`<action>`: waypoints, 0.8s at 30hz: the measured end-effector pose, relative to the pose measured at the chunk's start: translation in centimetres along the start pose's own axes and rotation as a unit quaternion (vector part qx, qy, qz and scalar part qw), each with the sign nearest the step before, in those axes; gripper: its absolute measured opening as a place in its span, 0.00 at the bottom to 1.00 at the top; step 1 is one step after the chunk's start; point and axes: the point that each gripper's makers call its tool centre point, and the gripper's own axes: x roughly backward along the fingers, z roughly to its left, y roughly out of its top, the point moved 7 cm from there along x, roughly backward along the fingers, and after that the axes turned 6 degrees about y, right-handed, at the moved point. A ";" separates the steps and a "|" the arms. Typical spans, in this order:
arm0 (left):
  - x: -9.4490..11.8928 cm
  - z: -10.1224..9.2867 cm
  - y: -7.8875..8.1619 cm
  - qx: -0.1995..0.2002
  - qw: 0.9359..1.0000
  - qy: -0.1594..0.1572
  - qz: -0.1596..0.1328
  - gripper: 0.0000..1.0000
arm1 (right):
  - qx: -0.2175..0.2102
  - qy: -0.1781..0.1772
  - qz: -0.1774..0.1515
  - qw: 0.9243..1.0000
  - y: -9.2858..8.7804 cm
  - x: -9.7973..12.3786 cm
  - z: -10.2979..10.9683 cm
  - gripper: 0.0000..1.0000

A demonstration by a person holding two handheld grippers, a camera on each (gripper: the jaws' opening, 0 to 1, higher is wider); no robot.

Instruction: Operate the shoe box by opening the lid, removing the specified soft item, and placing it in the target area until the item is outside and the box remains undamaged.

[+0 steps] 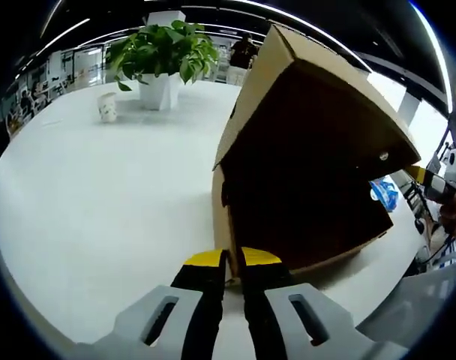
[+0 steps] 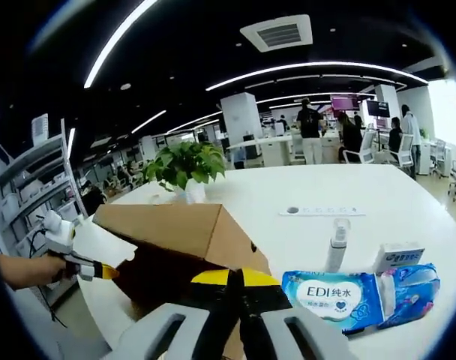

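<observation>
Yellow-tipped left gripper (image 1: pixel 233 262) jaws are closed on the brown cardboard shoe box (image 1: pixel 303 172) wall edge.
Right gripper (image 2: pixel 235 281) jaws are pinched on the raised box lid (image 2: pixel 175 229); blue wipes pack (image 2: pixel 333 296) is seen beside it on the white table (image 2: pixel 378 195).

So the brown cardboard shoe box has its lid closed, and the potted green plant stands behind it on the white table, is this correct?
Not quite: the lid of the brown cardboard shoe box is raised, as the left gripper view shows, with the dark inside exposed. The rest holds: the potted green plant stands behind it on the white table.
</observation>
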 end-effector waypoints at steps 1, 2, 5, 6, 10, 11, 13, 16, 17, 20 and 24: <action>0.0 0.0 0.0 -0.002 1.000 -0.001 0.000 0.05 | -0.002 0.000 0.002 1.000 -0.2 0.1 0.0 0.00; 0.0 0.0 0.0 -0.005 1.000 -0.002 0.000 0.06 | -0.002 0.000 0.004 1.000 -0.3 0.1 0.0 0.00; 0.1 -0.1 0.1 -0.019 1.000 -0.002 -0.003 0.06 | 0.002 0.000 0.014 1.000 -0.7 0.2 0.1 0.00; 0.1 -0.2 0.1 -0.023 1.000 -0.003 -0.004 0.06 | 0.006 0.000 0.016 1.000 -0.9 0.2 0.1 0.00; 0.7 -0.2 0.3 -0.032 0.999 -0.003 -0.017 0.08 | 0.011 0.001 0.025 1.000 -1.3 0.3 0.0 0.00; 0.8 -0.2 0.3 -0.031 0.999 -0.004 -0.019 0.10 | 0.011 0.002 0.027 1.000 -1.4 0.3 0.0 0.00; 1.1 -0.2 0.4 -0.031 0.999 -0.007 -0.026 0.17 | 0.010 0.003 0.034 0.999 -1.8 0.3 0.0 0.00; 1.7 -0.3 0.6 -0.041 0.998 -0.008 -0.038 0.22 | 0.015 0.005 0.048 0.999 -2.5 0.2 -0.1 0.00; 1.8 -0.3 0.7 -0.042 0.998 -0.011 -0.042 0.22 | 0.017 0.007 0.049 0.999 -2.6 0.2 -0.1 0.00; 2.3 -0.5 1.0 -0.040 0.997 -0.023 -0.055 0.26 | 0.025 0.010 0.057 0.998 -2.9 0.3 -0.1 0.02; 2.9 -0.8 1.2 -0.049 0.996 -0.030 -0.064 0.29 | 0.039 0.019 0.068 0.997 -3.5 0.4 -0.1 0.03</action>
